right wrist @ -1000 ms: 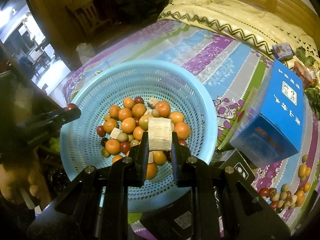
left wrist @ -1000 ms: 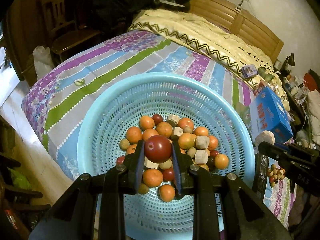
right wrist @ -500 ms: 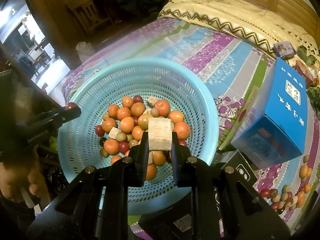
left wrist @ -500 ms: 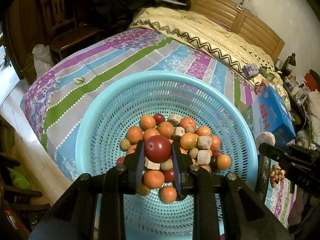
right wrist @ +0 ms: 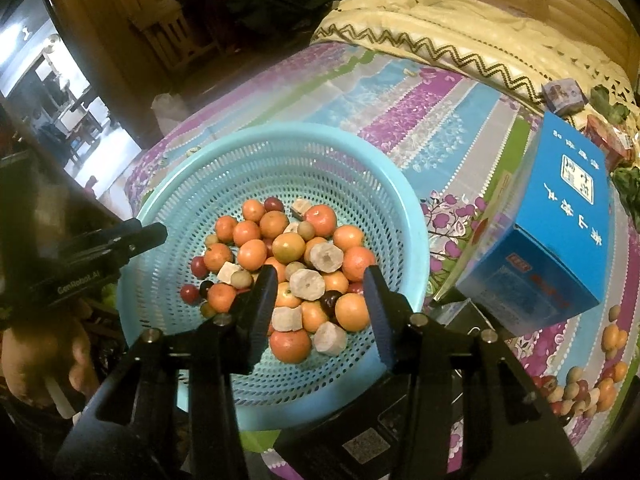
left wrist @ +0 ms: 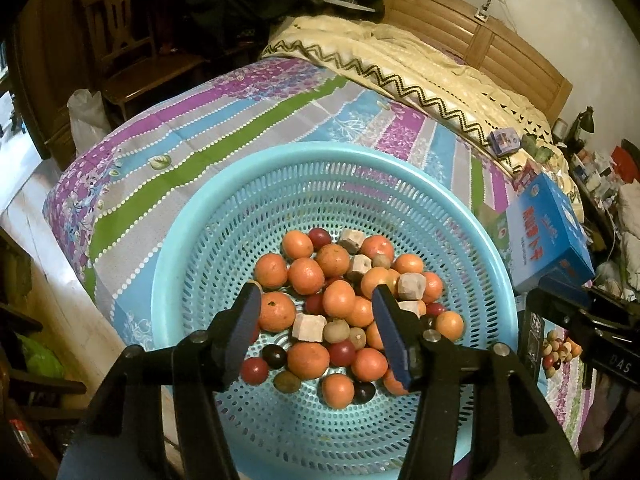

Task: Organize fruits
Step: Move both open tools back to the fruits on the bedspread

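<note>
— Where do the small round orange, dark red and olive fruits (left wrist: 340, 300) sit?

— Heaped in the middle of the round light-blue perforated plastic basket (left wrist: 224, 216), low centre of both views. They are round, so no long axis shows. Mixed among them lie beige cut chunks (right wrist: 305, 285), some with a flat cut face turned up.

— And the claws?

— The left claw (left wrist: 318, 330) hangs over the heap, its jaws opening, nothing pressed between the blue pads; fruit only shows through the gap below. The right claw (right wrist: 320, 302) is the same: jaws opening above the pile, no piece gripped. In the right wrist view the left claw's black fingers (right wrist: 132, 240) reach in from the left edge, with a hand (right wrist: 36, 364) lower left.

— What carries the basket?

— A bed with a purple, blue and green striped floral sheet (left wrist: 208, 140). A blue cardboard box (right wrist: 560, 216) stands to the right of the basket, and a cream zigzag-edged quilt (left wrist: 420, 68) lies at the upper right.
</note>
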